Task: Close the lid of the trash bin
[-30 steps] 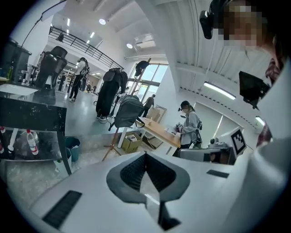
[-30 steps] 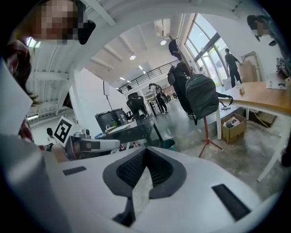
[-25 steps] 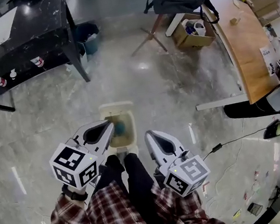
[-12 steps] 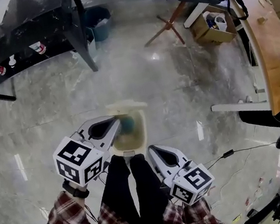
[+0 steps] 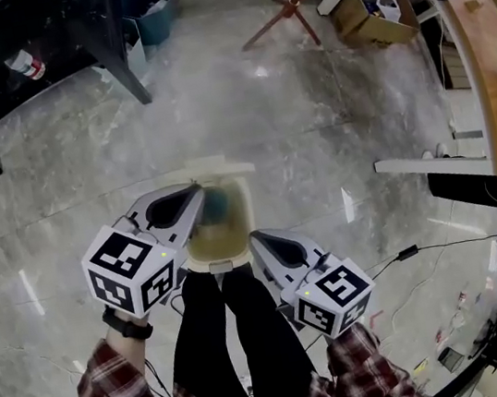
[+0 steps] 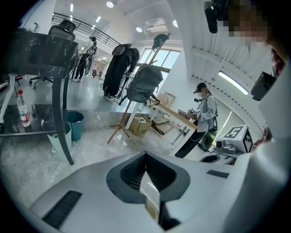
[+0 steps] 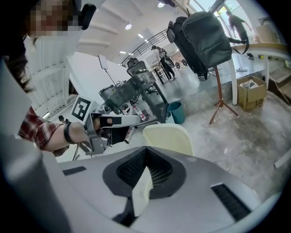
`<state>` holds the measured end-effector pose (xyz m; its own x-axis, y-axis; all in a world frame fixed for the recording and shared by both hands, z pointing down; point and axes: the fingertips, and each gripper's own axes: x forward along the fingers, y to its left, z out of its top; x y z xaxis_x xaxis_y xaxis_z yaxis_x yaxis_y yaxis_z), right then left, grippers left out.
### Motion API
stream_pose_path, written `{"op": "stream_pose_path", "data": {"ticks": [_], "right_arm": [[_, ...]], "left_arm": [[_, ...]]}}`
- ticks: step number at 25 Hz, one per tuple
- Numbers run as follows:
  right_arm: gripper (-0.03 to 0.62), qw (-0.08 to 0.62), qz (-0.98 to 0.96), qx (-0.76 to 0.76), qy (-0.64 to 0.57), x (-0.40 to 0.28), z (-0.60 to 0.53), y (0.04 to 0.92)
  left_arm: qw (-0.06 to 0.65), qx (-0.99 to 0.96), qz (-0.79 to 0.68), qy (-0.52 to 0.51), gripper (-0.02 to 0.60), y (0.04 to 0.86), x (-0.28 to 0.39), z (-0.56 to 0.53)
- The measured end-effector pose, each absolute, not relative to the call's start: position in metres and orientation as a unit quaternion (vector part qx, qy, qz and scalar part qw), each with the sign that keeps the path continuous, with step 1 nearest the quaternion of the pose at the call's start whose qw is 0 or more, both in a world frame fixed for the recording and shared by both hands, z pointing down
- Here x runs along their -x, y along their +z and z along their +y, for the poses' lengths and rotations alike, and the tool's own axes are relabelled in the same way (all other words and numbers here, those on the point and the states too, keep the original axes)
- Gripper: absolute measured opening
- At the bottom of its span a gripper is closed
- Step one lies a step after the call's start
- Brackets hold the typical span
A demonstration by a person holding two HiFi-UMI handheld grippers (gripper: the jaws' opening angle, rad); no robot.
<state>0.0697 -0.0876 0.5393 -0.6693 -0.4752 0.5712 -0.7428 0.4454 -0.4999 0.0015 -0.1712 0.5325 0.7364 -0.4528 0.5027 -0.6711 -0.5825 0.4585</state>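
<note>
An open office or lab workspace was shown, polished stone floor (image 5: 245,119), black desk (image 5: 61,17), wooden desk (image 5: 489,61), cardboard box (image 5: 377,9), office chair (image 6: 63,29), backpack (image 7: 204,38) hung on a stand.

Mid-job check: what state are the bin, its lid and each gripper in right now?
Trash bin lid: open, standing up at the bin's far edge.
Trash bin: open, contents showing.
Left gripper: shut, empty, tip near the lid.
Right gripper: shut, empty, beside the bin.
</note>
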Motion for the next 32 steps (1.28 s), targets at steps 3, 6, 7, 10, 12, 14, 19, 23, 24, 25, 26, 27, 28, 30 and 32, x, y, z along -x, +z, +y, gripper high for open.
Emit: {"op": "stream_pose_path", "data": {"ticks": [3,6,7,10,12,14,19,23,24,25,26,27,28,30,32], "right_arm": [[0.012,0.185,-0.826,-0.367,0.386,-0.074,-0.077,0.553],[0.012,0.19,-0.821,-0.363,0.398,-0.075,-0.06,0.559],[0.012,0.191,-0.82,-0.361,0.402,-0.074,-0.055,0.561],[0.012,0.193,-0.818,-0.353,0.411,-0.073,-0.045,0.564],[0.012,0.193,-0.818,-0.35,0.414,-0.073,-0.041,0.564],[0.012,0.192,-0.818,-0.349,0.414,-0.073,-0.04,0.565],[0.012,0.197,-0.822,-0.347,0.406,-0.074,-0.04,0.564],[0.012,0.194,-0.821,-0.347,0.409,-0.075,-0.037,0.564],[0.012,0.195,-0.821,-0.347,0.411,-0.076,-0.035,0.565],[0.012,0.196,-0.82,-0.347,0.412,-0.077,-0.033,0.566],[0.012,0.197,-0.819,-0.346,0.413,-0.078,-0.031,0.567],[0.012,0.197,-0.818,-0.346,0.415,-0.078,-0.028,0.568],[0.012,0.198,-0.818,-0.345,0.417,-0.078,-0.026,0.569],[0.012,0.197,-0.816,-0.345,0.42,-0.079,-0.024,0.57],[0.012,0.195,-0.815,-0.347,0.421,-0.08,-0.024,0.57]], "left_arm": [[0.317,-0.877,-0.319,0.167,0.011,0.54,-0.001,-0.176],[0.313,-0.884,-0.304,0.171,0.011,0.542,-0.001,-0.184],[0.314,-0.885,-0.297,0.173,0.011,0.543,0.0,-0.187],[0.32,-0.888,-0.271,0.187,0.012,0.545,0.001,-0.199],[0.315,-0.891,-0.258,0.201,0.012,0.546,0.001,-0.205],[0.314,-0.89,-0.247,0.219,0.022,0.549,0.003,-0.21],[0.328,-0.88,-0.189,0.285,0.087,0.569,0.001,-0.203],[0.339,-0.873,-0.127,0.326,0.086,0.582,-0.003,-0.197],[0.338,-0.872,-0.123,0.331,0.086,0.585,-0.003,-0.198],[0.332,-0.873,-0.126,0.334,0.086,0.587,-0.003,-0.201],[0.326,-0.874,-0.131,0.335,0.086,0.588,-0.003,-0.204],[0.323,-0.875,-0.134,0.336,0.086,0.589,-0.002,-0.207],[0.323,-0.873,-0.133,0.339,0.086,0.59,-0.002,-0.207],[0.329,-0.869,-0.121,0.351,0.086,0.595,-0.001,-0.205],[0.339,-0.865,-0.112,0.353,0.086,0.597,-0.002,-0.201]]}}
